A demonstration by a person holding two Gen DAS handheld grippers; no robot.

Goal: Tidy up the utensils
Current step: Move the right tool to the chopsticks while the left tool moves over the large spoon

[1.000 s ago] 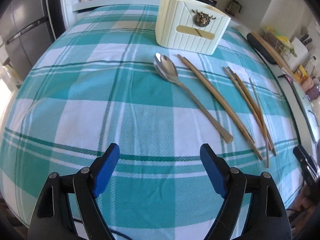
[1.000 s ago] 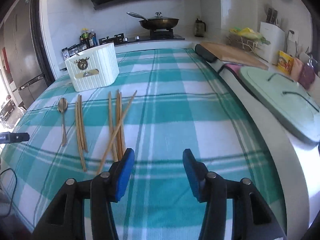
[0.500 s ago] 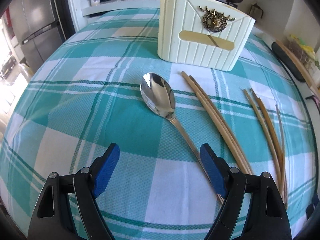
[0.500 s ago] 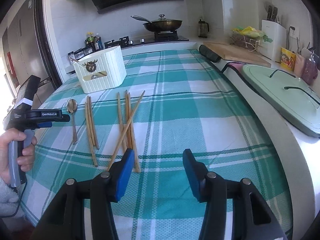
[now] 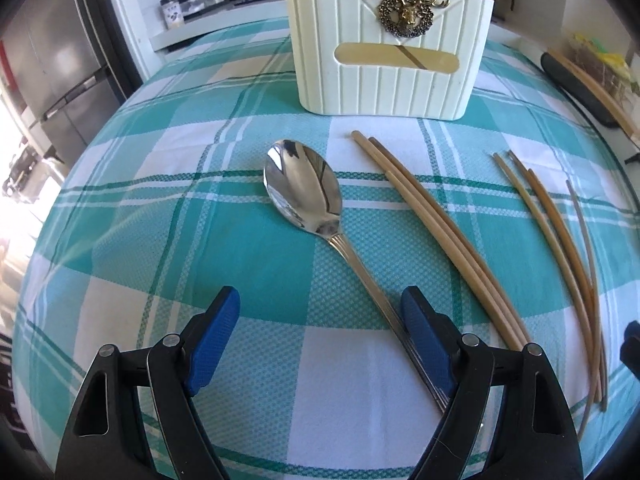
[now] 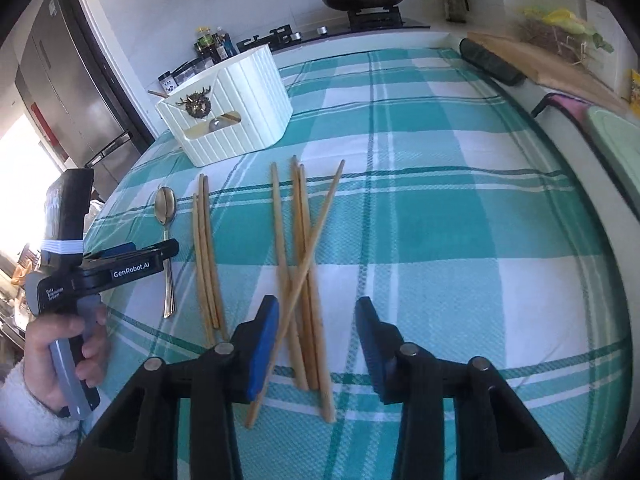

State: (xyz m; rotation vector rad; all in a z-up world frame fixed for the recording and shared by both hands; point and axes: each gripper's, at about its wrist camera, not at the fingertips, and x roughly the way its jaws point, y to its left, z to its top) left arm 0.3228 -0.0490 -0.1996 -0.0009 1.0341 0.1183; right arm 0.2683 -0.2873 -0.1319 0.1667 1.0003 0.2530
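Chopsticks [image 5: 436, 236] beside spoon [image 5: 308, 196]

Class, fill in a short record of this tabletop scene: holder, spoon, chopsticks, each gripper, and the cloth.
holder: cream holder at the far end of the cloth, upright
spoon: spoon lying flat, bowl toward the holder
chopsticks: left bundle beside the spoon; crossed pile further right
left gripper: left gripper open, over the spoon handle
right gripper: right gripper open, over the crossed pile
cloth: teal checked cloth
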